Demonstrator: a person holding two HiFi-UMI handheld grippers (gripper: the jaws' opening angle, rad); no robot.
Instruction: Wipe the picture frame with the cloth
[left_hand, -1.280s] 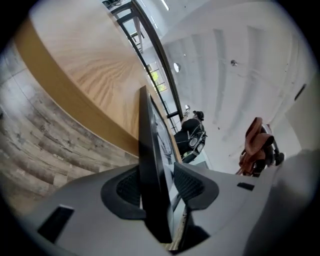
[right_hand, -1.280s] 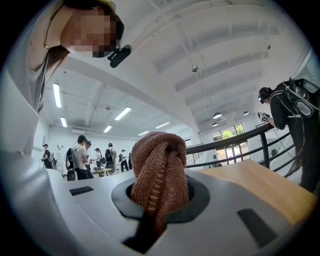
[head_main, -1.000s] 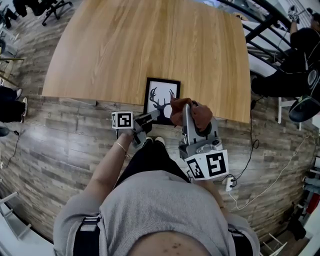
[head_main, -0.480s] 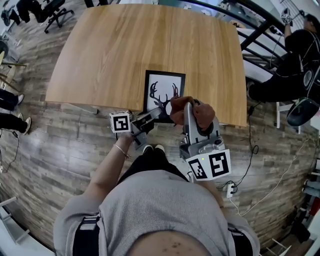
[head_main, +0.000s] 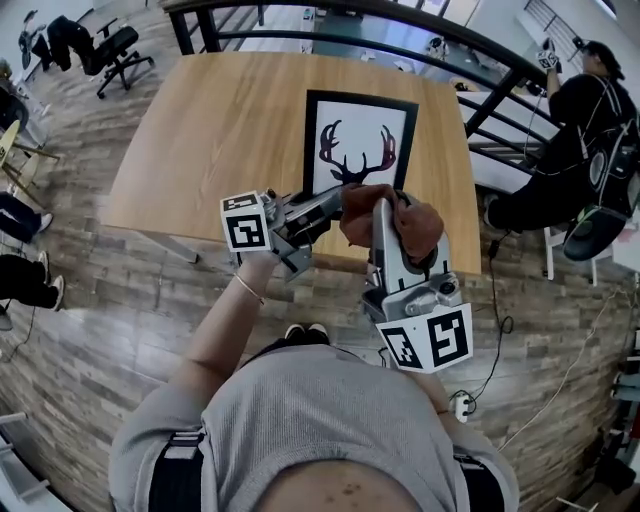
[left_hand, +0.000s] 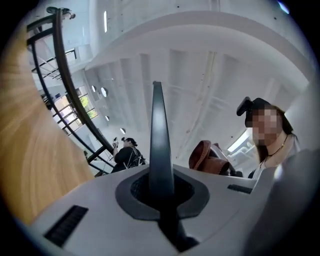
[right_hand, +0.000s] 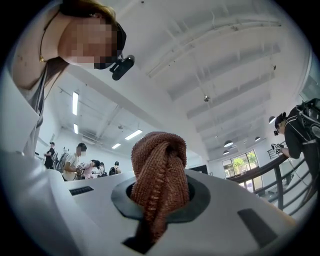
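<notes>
A: Left gripper (head_main: 325, 207)?
B: Jaws pressed together on the frame (head_main: 360, 135), gripping its lower edge. Frame held over the table (head_main: 210, 120), antler print facing up.
A: Right gripper (head_main: 384, 212)?
B: Pinching the brown cloth (head_main: 418, 226), bunched between its jaws. Cloth sits by the frame's lower edge; contact unclear.

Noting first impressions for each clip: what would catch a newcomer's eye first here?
The black picture frame with its antler print, over the wooden table, with the left gripper shut on its lower edge. Just right of it, the right gripper clamps a bunched brown cloth.
</notes>
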